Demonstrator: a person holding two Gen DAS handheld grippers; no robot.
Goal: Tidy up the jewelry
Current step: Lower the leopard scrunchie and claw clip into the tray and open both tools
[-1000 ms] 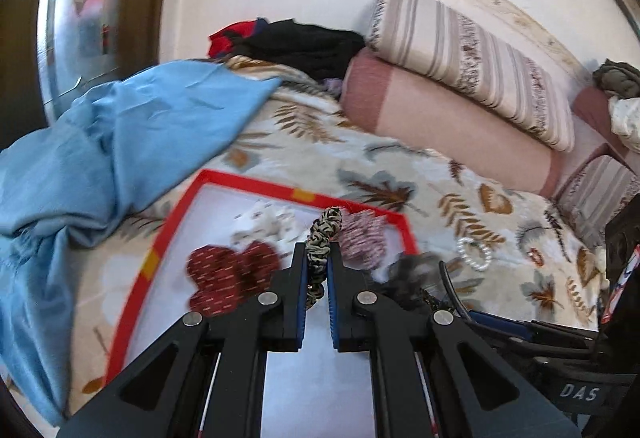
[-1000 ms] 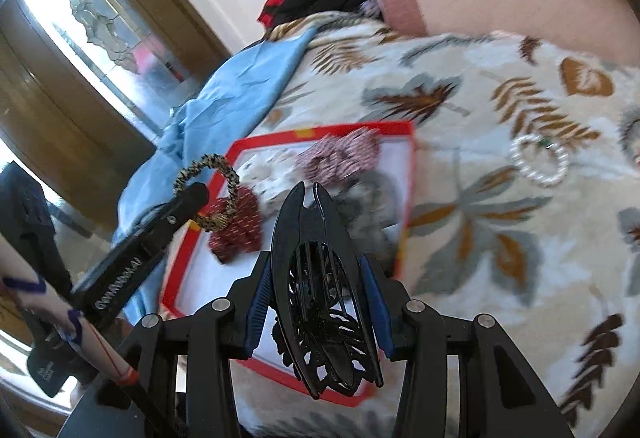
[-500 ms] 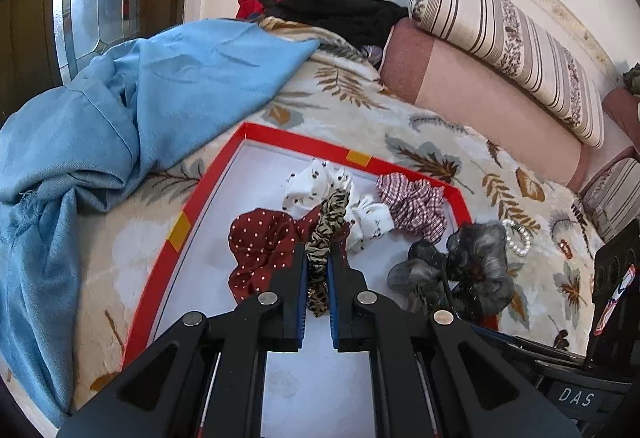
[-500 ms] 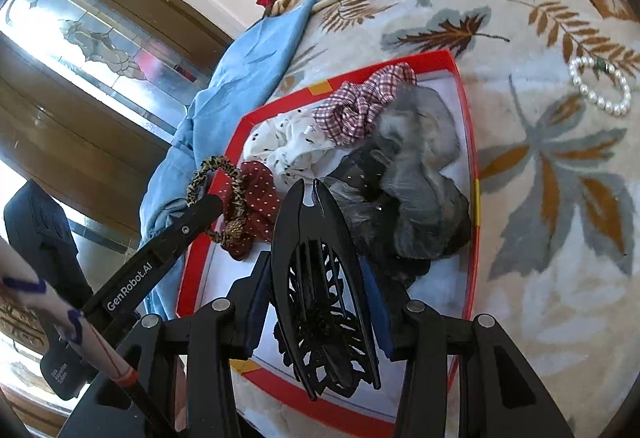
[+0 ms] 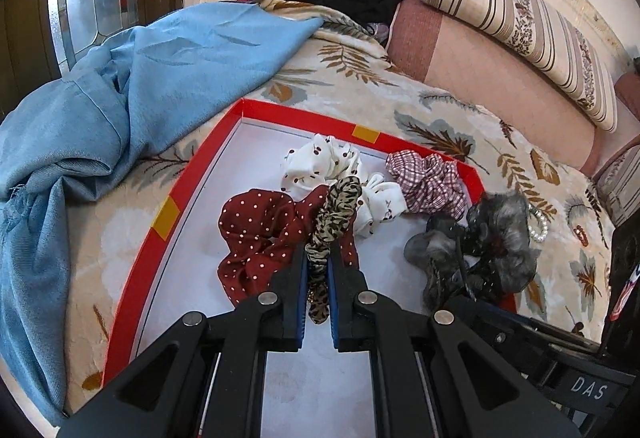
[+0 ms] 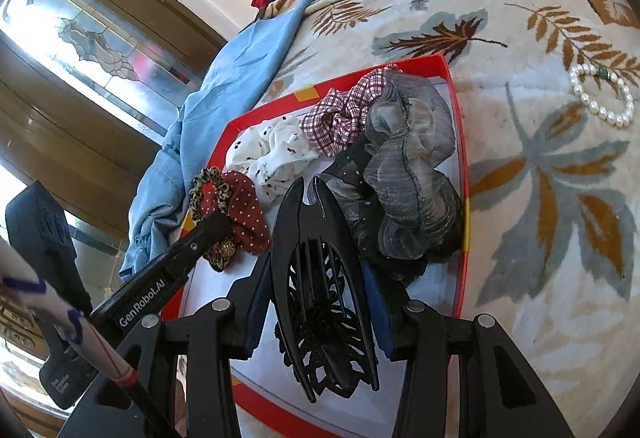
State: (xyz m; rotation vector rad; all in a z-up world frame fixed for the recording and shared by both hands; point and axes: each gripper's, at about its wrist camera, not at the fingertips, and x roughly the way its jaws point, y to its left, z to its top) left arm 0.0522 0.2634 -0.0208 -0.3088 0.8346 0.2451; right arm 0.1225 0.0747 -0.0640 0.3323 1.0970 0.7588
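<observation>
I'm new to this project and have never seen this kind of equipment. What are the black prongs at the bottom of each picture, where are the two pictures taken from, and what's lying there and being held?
There is no robot here: a person holds a two-finger gripper in each hand, and each carries a wide-angle camera looking forward along its fingers. So one picture is from the left gripper, the other from the right gripper.

The left one is shut on a leopard-print scrunchie. The right one is shut on a black hair claw clip.

Below them, a red-rimmed tray lies on a leaf-patterned blanket. In it are a dark red dotted scrunchie, a white one, a checked one and a grey one. A pearl bracelet lies outside on the blanket.
</observation>
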